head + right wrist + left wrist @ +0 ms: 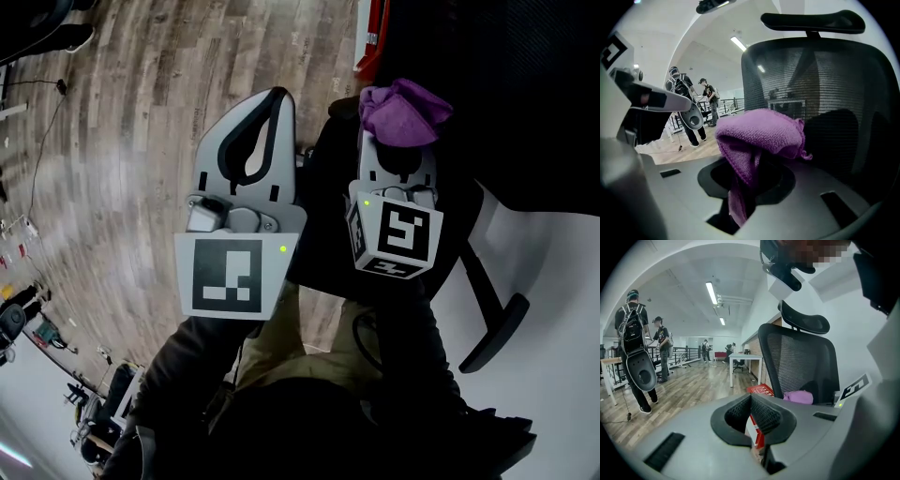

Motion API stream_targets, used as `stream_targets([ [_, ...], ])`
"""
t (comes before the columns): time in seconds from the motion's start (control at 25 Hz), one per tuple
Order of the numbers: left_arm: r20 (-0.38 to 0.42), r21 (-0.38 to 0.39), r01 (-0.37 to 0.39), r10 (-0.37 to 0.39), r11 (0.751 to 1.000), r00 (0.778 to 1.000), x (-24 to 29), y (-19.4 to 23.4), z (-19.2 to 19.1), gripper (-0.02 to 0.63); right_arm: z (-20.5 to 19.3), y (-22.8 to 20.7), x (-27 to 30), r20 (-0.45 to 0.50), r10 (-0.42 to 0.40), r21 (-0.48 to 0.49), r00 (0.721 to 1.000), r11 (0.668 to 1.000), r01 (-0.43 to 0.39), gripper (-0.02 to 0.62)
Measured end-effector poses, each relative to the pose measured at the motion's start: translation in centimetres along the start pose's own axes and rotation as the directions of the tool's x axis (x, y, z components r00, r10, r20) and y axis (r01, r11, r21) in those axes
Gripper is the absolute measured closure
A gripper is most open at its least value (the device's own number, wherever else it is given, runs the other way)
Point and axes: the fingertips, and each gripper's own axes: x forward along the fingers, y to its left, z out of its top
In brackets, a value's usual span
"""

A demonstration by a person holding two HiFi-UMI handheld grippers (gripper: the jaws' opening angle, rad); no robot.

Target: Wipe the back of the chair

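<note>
The wooden floor [141, 122] spreads out below and to the left of both grippers. The black mesh back of the chair [820, 93] rises straight ahead of the right gripper [398, 141] and fills most of that gripper's view, with the headrest above it. From the left gripper [274, 101] the chair stands ahead and to the right. The left gripper is held beside the right one, to its left. Its jaws are closed tip to tip with nothing between the pads. The right gripper's jaws are clamped on a purple cloth [761, 131], which bunches over their tips and hangs down into the gap between them. The cloth sits close in front of the lower mesh; whether it touches cannot be told. A red-and-white box [761, 391] lies beyond the left gripper's tips, near the chair.
</note>
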Motion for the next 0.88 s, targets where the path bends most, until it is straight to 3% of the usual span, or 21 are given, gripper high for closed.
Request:
stream_targets([
  [0.88,-0.022,0.036,0.058,-0.058,0.998,0.998,2.4,-3.0,0.3,0.597,-0.1,-1.8,-0.3,-0.026,0.023,0.014,0.999,1.0,-0.023,0.506],
])
